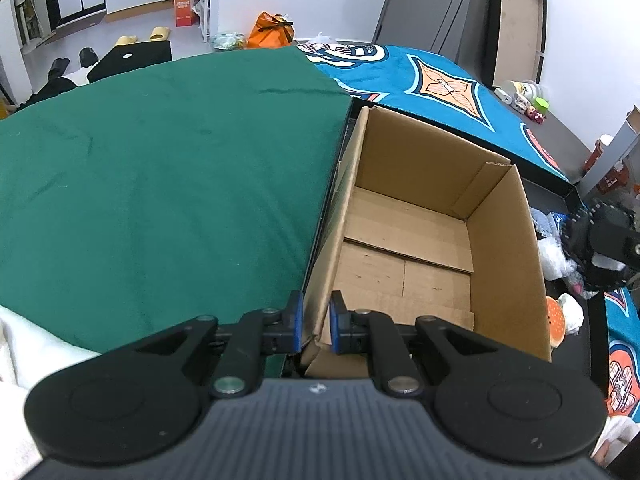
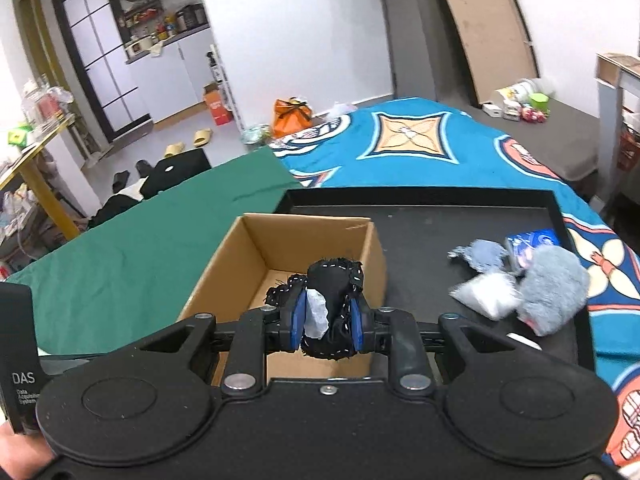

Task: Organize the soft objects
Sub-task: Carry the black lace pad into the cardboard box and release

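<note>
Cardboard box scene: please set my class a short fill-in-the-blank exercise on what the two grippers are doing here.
1. The left gripper has its jaws shut on the box's ____ wall.
2. The right gripper holds a ____ stitched soft toy.
3. The cardboard box is ____ inside.
4. The box stands on a black ____.

Missing words: left; black; empty; tray

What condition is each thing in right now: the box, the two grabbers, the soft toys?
Brown cardboard box: open, empty.
Left gripper: shut on the box's near wall.
Right gripper: shut on a black stitched fabric toy, above the box.
Grey fluffy toy: lying on the black tray.
</note>
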